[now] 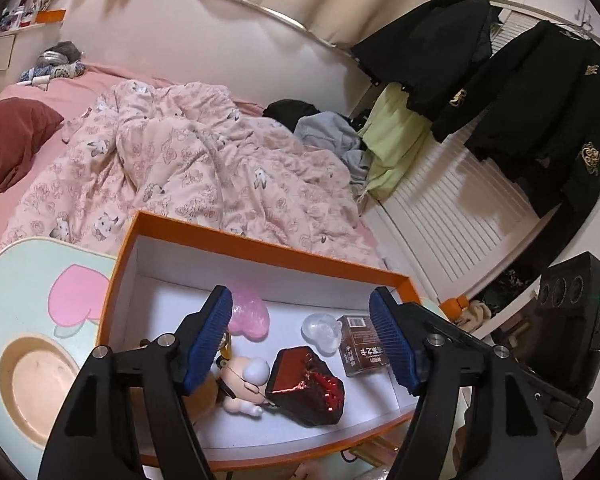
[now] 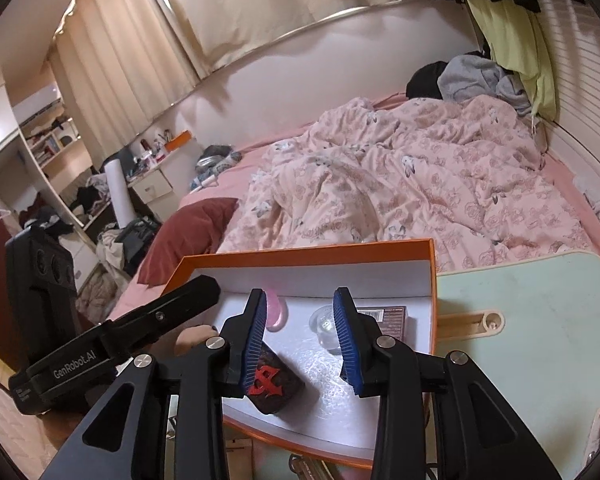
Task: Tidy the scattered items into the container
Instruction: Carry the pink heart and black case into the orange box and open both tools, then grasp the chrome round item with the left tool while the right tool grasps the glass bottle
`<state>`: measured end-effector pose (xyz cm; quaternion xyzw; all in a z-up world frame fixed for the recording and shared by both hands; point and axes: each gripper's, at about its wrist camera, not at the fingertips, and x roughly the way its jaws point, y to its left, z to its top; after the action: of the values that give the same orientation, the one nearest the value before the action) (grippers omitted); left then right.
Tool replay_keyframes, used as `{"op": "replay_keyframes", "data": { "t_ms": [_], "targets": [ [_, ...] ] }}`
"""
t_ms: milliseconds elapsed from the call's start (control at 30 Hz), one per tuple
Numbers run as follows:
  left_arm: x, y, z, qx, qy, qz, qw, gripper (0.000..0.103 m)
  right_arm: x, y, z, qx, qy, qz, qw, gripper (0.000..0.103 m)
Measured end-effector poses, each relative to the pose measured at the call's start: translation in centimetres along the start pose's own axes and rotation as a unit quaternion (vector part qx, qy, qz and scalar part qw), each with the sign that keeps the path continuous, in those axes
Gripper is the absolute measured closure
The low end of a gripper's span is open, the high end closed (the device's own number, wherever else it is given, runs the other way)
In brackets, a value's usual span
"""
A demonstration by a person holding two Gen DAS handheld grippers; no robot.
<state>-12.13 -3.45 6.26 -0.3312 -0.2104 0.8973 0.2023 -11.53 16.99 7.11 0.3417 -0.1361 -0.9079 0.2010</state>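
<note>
Nearest to us, the left gripper hangs wide apart over the orange box, holding nothing, and the right gripper is likewise spread with nothing between its blue pads. On the side of the left tool, seen from the right wrist, we read "GenRobot.AI" in white.

Inside the box, closest, lies a dark red glittery box bearing a red emblem; it sits just beside the right gripper's left pad, though we cannot tell if they touch. Against it lies a small figurine with glasses, partly hidden by the left gripper's finger. Further in are a brown carton with printed characters too small for us to read, a clear trinket and a pink heart.

The box rests on a pale green tabletop with a pink heart print and a round recess. Beyond are the bed with a pink floral duvet, a dark red pillow and black jackets hanging at the right
</note>
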Motion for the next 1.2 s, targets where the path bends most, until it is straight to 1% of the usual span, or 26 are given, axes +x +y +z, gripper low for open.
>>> {"op": "replay_keyframes", "data": {
  "t_ms": [100,200,267,333,400,433,500,567,667,767,833,867,900,933,1000,1033,1067,1133,1200],
  "targets": [
    [-1.3,-0.2,0.2,0.002,-0.018,-0.009,0.9998,0.032,-0.9,0.2,-0.2,-0.008,-0.007,-0.005,1.0,0.069],
    [-3.5,-0.8,0.1,0.018,-0.037,-0.002,0.9992,0.032,-2.3,0.7,-0.6,-0.025,-0.019,-0.017,0.999,0.068],
    [-5.1,-1.3,-0.2,0.034,-0.048,0.018,0.9981,0.032,-3.5,1.3,-1.0,-0.041,-0.034,-0.026,0.998,0.068],
    [-7.1,-1.6,-1.1,0.046,-0.077,0.059,0.9942,0.032,-4.5,1.7,-1.7,-0.056,-0.044,-0.026,0.997,0.068],
    [-8.7,-1.5,-2.1,0.054,-0.1,0.097,0.9887,0.032,-5.2,1.6,-2.4,-0.063,-0.037,-0.015,0.997,0.068],
    [-9.3,-1.4,-2.7,0.061,-0.102,0.11,0.9869,0.032,-5.6,1.6,-2.8,-0.063,-0.031,-0.008,0.998,0.068],
    [-9.9,-0.8,-3.7,0.063,-0.087,0.116,0.9874,0.032,-6.3,1.2,-3.7,-0.063,-0.021,-0.004,0.998,0.068],
    [-10.3,-0.1,-5.2,0.052,-0.066,0.12,0.9893,0.032,-6.7,0.9,-4.7,-0.067,-0.013,-0.019,0.997,0.068],
    [-10.2,1.0,-7.5,0.023,-0.052,0.121,0.991,0.032,-6.5,0.6,-6.7,-0.081,0.014,-0.049,0.995,0.068],
    [-9.4,1.4,-8.8,0.021,-0.025,0.099,0.9945,0.034,-5.7,0.5,-8.3,-0.09,0.042,-0.04,0.994,0.069],
    [-9.2,1.1,-9.2,0.028,-0.02,0.077,0.9964,0.034,-5.2,0.3,-8.9,-0.093,0.051,-0.04,0.994,0.07],
    [-9.1,0.8,-9.3,0.036,-0.016,0.076,0.9963,0.034,-5.0,0.3,-9.2,-0.094,0.056,-0.044,0.993,0.073],
    [-8.8,0.5,-9.6,0.048,-0.005,0.08,0.9956,0.034,-4.7,0.3,-9.4,-0.092,0.063,-0.041,0.993,0.076],
    [-8.4,0.1,-9.8,0.06,0.008,0.09,0.9941,0.034,-4.6,0.3,-9.6,-0.091,0.067,-0.034,0.993,0.077],
    [-7.6,-0.6,-10.3,0.079,0.024,0.123,0.989,0.035,-4.5,0.4,-10.1,-0.092,0.076,-0.027,0.992,0.077],
    [-7.3,-0.7,-10.5,0.087,0.027,0.137,0.9863,0.042,-4.3,0.6,-10.3,-0.097,0.081,-0.029,0.992,0.077],
    [-7.1,-0.8,-10.5,0.089,0.03,0.14,0.9857,0.044,-4.0,0.8,-10.7,-0.102,0.091,-0.034,0.99,0.077],
    [-6.9,-0.7,-10.6,0.087,0.038,0.132,0.9866,0.044,-3.2,1.0,-11.0,-0.106,0.112,-0.041,0.987,0.077],
    [-6.3,-0.3,-10.5,0.079,0.054,0.137,0.986,0.044,-3.0,1.2,-10.8,-0.104,0.118,-0.042,0.987,0.076]
  ]
}}
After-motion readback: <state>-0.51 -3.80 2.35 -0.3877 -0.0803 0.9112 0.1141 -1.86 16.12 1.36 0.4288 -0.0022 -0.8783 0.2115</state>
